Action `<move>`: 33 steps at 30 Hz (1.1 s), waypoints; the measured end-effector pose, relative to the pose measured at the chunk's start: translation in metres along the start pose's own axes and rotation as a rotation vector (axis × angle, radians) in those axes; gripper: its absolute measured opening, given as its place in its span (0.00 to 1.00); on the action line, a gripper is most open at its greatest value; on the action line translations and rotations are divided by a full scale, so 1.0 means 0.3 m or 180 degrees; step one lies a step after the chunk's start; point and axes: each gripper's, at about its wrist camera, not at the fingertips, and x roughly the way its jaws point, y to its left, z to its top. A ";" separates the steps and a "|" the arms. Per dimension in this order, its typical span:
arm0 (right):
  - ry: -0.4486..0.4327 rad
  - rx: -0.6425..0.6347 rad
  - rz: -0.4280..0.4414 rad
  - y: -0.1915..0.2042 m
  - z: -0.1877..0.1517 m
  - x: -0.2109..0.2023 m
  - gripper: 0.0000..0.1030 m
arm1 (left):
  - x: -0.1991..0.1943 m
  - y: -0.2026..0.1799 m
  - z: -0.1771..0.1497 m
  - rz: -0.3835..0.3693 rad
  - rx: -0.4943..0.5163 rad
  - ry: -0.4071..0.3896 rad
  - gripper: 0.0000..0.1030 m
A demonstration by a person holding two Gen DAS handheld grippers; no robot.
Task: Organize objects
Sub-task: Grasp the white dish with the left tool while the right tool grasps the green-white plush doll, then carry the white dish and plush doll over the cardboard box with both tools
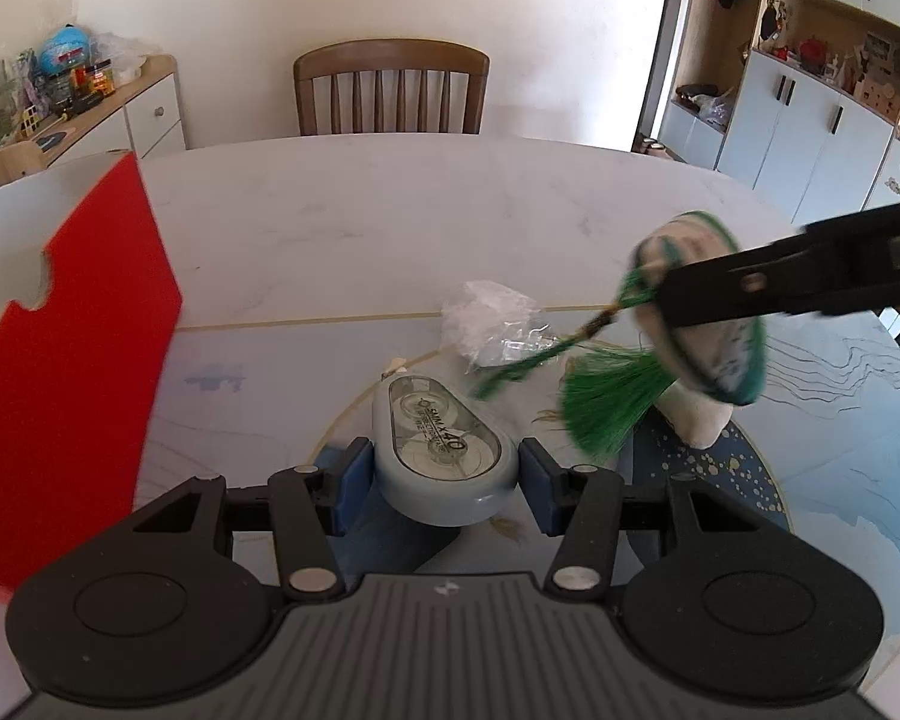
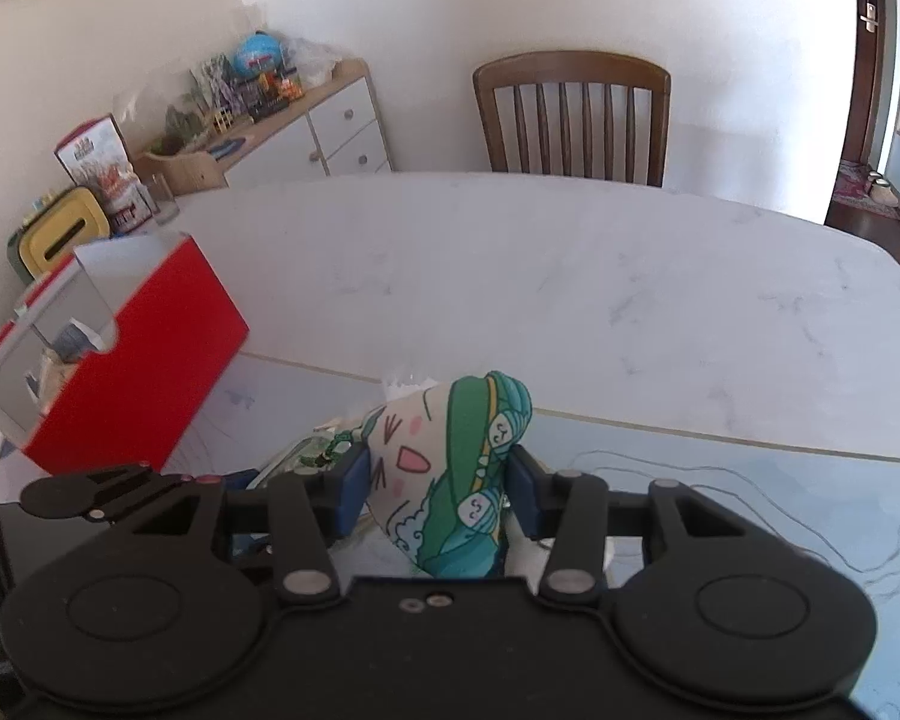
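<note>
My left gripper (image 1: 444, 483) is shut on a grey-blue correction tape dispenser (image 1: 441, 450), held low over the blue mat. My right gripper (image 2: 435, 483) is shut on a plush sachet (image 2: 450, 474) printed with a smiling face and green bands. In the left wrist view the sachet (image 1: 720, 360) hangs blurred at the right, above the table, with a green tassel (image 1: 609, 405) dangling under it. A red storage box (image 2: 144, 360) stands open at the table's left; it fills the left edge of the left wrist view (image 1: 66, 348).
A crumpled clear plastic bag (image 1: 492, 321) lies on the table behind the dispenser. A white lump (image 1: 699, 420) sits under the sachet. A wooden chair (image 1: 390, 90) stands at the table's far side. A cluttered sideboard (image 2: 306, 114) stands along the left wall.
</note>
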 end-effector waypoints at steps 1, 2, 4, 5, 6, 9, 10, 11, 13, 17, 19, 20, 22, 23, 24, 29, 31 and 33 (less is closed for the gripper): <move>-0.0005 0.0014 0.0011 -0.003 0.001 -0.014 0.45 | -0.010 0.007 -0.002 -0.0003 -0.0009 -0.0009 0.51; -0.0014 0.0023 0.0018 -0.002 -0.001 -0.027 0.45 | -0.020 0.011 -0.003 -0.0005 -0.0019 -0.0013 0.51; -0.0029 0.0013 0.0025 -0.004 -0.002 -0.057 0.45 | -0.045 0.022 -0.004 -0.0021 -0.0053 -0.0035 0.51; -0.0030 -0.0001 0.0015 -0.001 -0.004 -0.069 0.45 | -0.059 0.026 -0.003 -0.0026 -0.0068 -0.0045 0.51; -0.0027 -0.0005 0.0014 0.001 -0.005 -0.079 0.45 | -0.073 0.030 -0.003 -0.0036 -0.0083 -0.0057 0.51; -0.0030 -0.0029 0.0030 0.018 -0.007 -0.105 0.45 | -0.122 0.043 0.001 -0.0075 -0.0116 -0.0113 0.51; -0.0033 -0.0043 0.0037 0.025 -0.008 -0.114 0.45 | -0.140 0.047 0.004 -0.0092 -0.0133 -0.0135 0.51; -0.0035 -0.0053 0.0044 0.032 -0.011 -0.124 0.45 | -0.156 0.052 0.007 -0.0111 -0.0147 -0.0157 0.51; -0.0043 -0.0080 0.0064 0.047 -0.015 -0.145 0.45 | -0.191 0.062 0.011 -0.0138 -0.0172 -0.0195 0.51; -0.0063 -0.0141 0.0076 0.084 -0.017 -0.179 0.45 | -0.259 0.091 0.025 -0.0190 -0.0206 -0.0288 0.51; -0.0073 -0.0151 0.0081 0.102 -0.015 -0.196 0.45 | -0.291 0.110 0.034 -0.0202 -0.0220 -0.0322 0.51; -0.0075 -0.0156 0.0086 0.112 -0.013 -0.204 0.45 | -0.305 0.119 0.039 -0.0208 -0.0224 -0.0342 0.51; -0.0090 -0.0179 0.0098 0.135 -0.011 -0.220 0.45 | -0.334 0.141 0.050 -0.0216 -0.0229 -0.0377 0.51; -0.0094 -0.0196 0.0101 0.151 -0.007 -0.228 0.45 | -0.347 0.153 0.057 -0.0225 -0.0236 -0.0387 0.51; -0.0100 -0.0209 0.0096 0.164 -0.004 -0.235 0.45 | -0.362 0.168 0.061 -0.0237 -0.0239 -0.0400 0.51; -0.0142 -0.0267 0.0138 0.244 0.016 -0.260 0.45 | -0.421 0.234 0.076 -0.0267 -0.0227 -0.0451 0.51; -0.0161 -0.0285 0.0149 0.283 0.027 -0.262 0.45 | -0.442 0.264 0.079 -0.0258 -0.0218 -0.0472 0.51; -0.0165 -0.0288 0.0172 0.323 0.036 -0.263 0.45 | -0.462 0.298 0.081 -0.0260 -0.0213 -0.0500 0.51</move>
